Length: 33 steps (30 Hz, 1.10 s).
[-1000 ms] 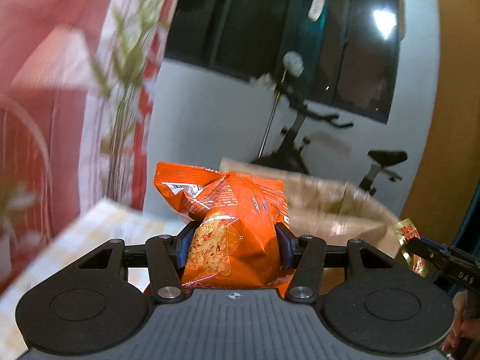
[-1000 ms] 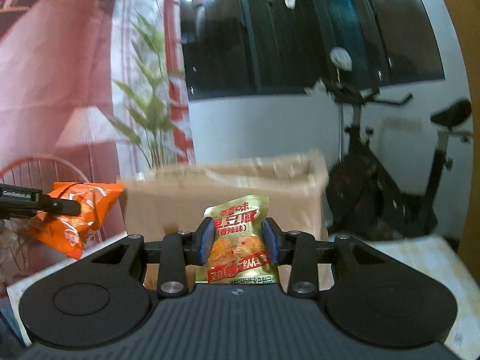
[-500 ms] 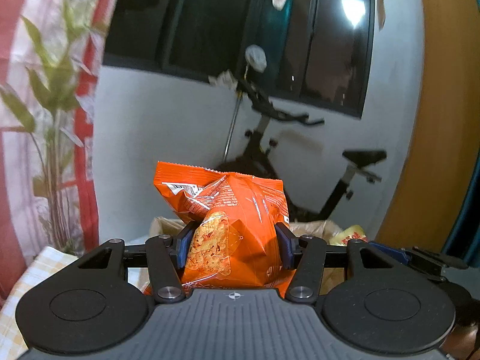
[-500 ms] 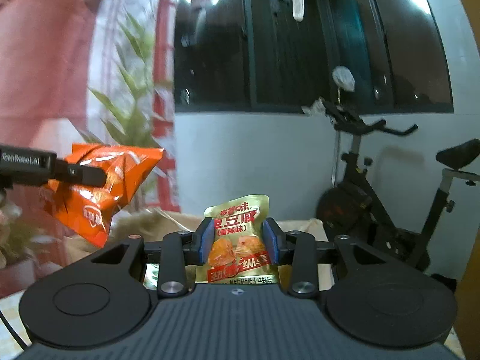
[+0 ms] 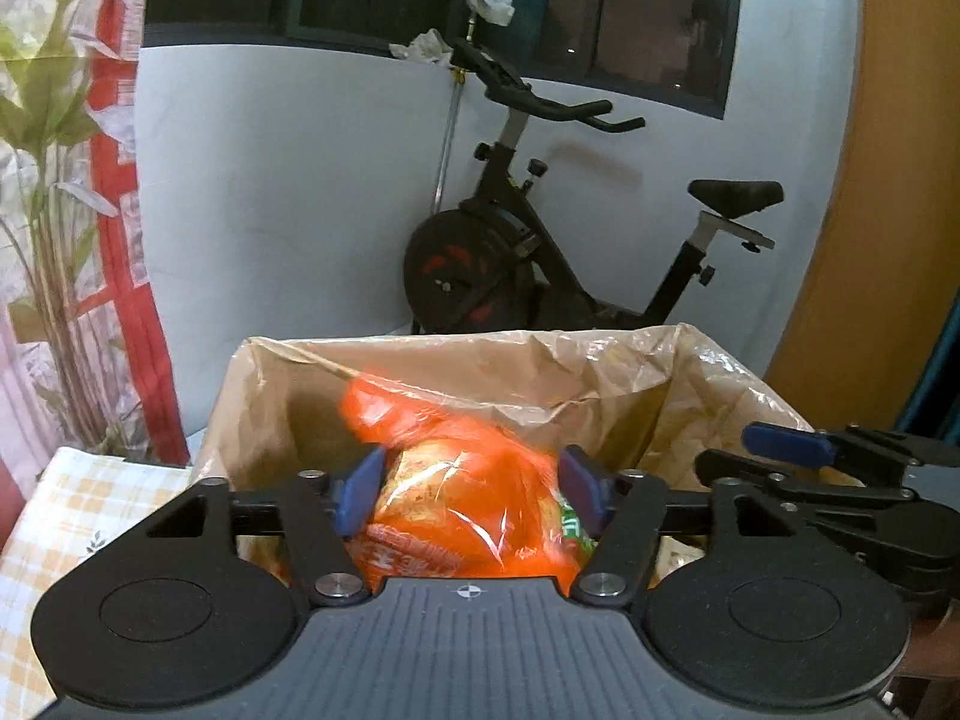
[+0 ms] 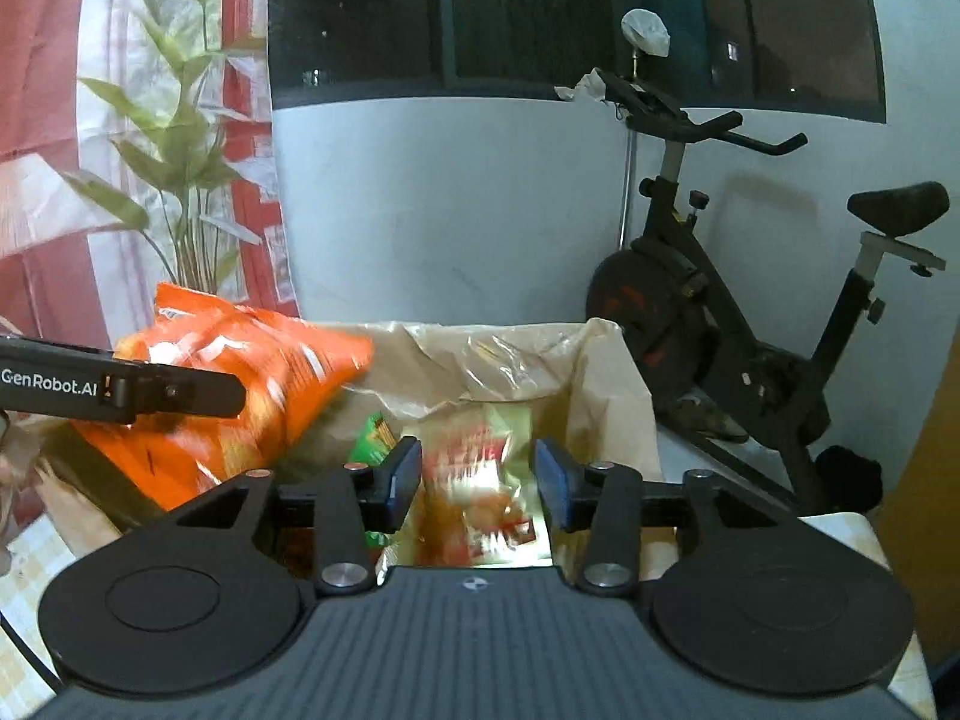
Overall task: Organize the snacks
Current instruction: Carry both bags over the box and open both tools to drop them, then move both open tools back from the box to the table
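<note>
- Dropping is under way: the orange snack bag (image 5: 462,498) sits blurred between the pads of the left gripper (image 5: 471,495), above the open paper bag (image 5: 600,372). The jaws have just been opening and the pads no longer appear to press the packet.
- The gold snack packet (image 6: 480,492) lies, also blurred, between the spread pads of the right gripper (image 6: 477,477), over the same opening. These jaws have likewise just been opening, and a gap shows on each side of the packet.
- Risk, orange bag: in the right wrist view it hangs near the left rim of the paper bag. It may catch the rim and tip out onto the checked tablecloth (image 5: 90,516).
- Risk, collision: both grippers stand near each other over one opening. The two packets may strike each other or a finger.
- Risk, paper bag: its crumpled walls look thin. A knock from either gripper may fold the rim inward or tip the bag.
- Risk, contents: a green packet (image 6: 375,438) already lies inside; new packets may pile unevenly.
</note>
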Each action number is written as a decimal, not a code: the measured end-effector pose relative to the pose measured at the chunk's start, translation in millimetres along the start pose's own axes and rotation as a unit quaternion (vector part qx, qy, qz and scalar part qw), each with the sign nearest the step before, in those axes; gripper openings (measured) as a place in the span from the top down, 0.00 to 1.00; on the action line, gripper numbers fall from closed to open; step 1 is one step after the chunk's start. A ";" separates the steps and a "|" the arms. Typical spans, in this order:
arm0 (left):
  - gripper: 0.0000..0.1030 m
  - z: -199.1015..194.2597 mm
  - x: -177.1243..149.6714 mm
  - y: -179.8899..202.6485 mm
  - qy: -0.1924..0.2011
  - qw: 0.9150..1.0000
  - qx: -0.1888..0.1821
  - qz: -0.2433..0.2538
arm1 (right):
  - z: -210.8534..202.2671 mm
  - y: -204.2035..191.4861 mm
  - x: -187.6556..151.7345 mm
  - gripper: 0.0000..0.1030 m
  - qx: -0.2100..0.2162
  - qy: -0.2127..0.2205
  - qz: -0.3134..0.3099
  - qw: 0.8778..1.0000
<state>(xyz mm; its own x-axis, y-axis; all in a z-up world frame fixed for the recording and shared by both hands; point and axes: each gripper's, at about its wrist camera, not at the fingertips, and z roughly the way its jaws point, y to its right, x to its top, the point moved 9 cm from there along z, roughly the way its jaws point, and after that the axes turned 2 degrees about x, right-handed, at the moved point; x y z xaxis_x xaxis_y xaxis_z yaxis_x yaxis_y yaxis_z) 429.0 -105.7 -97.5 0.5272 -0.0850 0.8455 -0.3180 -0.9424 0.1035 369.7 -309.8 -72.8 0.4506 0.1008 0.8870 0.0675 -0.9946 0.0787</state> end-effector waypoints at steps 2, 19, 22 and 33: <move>0.31 -6.5 0.4 -1.3 0.001 1.000 0.003 -0.006 | -3.4 0.5 -1.3 0.49 -0.004 -0.002 -0.004 1.000; 0.31 -84.2 -9.3 -6.4 0.034 0.999 0.001 0.004 | -61.3 -20.6 -4.2 0.47 0.018 0.027 0.017 0.999; 0.31 -102.8 -18.3 -7.8 0.045 0.999 -0.001 0.007 | -73.4 -27.0 -8.2 0.47 0.023 0.035 0.017 0.999; 0.31 -160.1 -73.4 -27.1 0.074 0.997 0.015 -0.001 | -112.3 -53.6 -42.5 0.47 0.053 0.064 0.004 0.997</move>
<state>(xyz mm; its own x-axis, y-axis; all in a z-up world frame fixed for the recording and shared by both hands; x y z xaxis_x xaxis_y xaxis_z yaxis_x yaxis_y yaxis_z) 272.7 -22.2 -78.6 0.4042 -0.0366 0.9139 -0.2920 -0.9521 0.0910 247.0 -263.6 -63.6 0.3343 0.0824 0.9389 0.1612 -0.9865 0.0292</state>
